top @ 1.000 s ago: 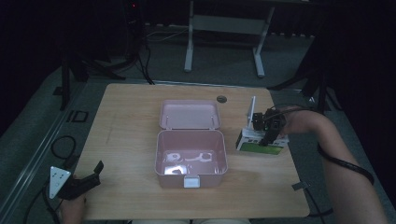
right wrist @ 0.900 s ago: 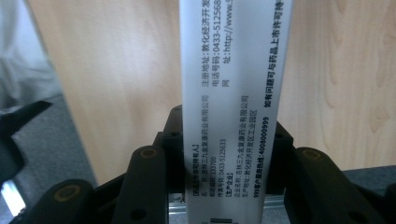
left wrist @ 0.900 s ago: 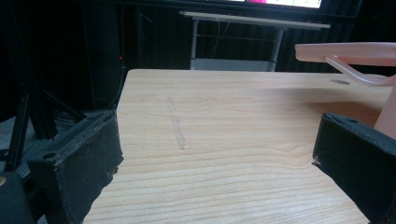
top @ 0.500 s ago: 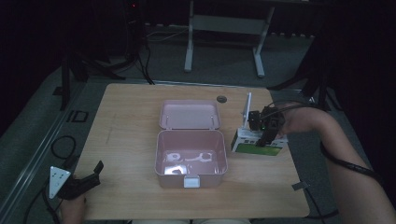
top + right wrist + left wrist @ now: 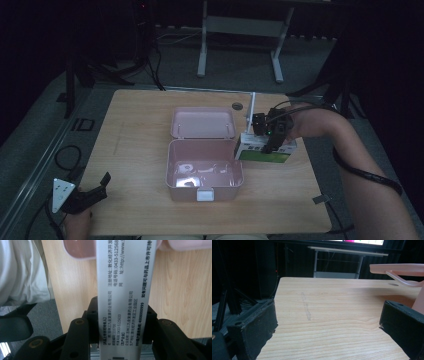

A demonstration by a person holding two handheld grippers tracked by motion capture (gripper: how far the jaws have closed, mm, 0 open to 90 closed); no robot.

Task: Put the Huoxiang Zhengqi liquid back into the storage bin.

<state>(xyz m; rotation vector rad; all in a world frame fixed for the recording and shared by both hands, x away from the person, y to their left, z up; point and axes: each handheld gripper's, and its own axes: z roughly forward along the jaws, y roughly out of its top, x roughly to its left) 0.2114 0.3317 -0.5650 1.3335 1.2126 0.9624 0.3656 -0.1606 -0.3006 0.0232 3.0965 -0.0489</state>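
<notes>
Closest in, the left gripper [image 5: 95, 190] is parked at the near left corner of the desk [image 5: 140, 130], jaws spread wide with nothing between them, just bare wood seen past its pads [image 5: 254, 332]. No job for it right now, so it's best left where it is.

Further out and off to its right, the pink box [image 5: 205, 172] sits with its lid [image 5: 202, 122] flipped back flat beyond it, and some pale stuff can be made out on the box floor, too dim to be identified.

Just right of that box, the right gripper [image 5: 267, 142] is clamped on the medicine carton [image 5: 265, 150], a white and green pack that looks lifted a bit off the desk. In the right gripper view the carton [image 5: 126, 290] is pinched across its narrow sides, printed white face toward the camera, running straight out from the jaws.

The step looks like the carton being carried over to be dropped into the box. For that to go well, the carton should be kept level and cleared over the box's right wall before it's lowered, since that wall is just beside it. The grip is near one end, so the far end could sag or swing; slow travel is advised, and release is best saved until the carton is resting inside.
</notes>
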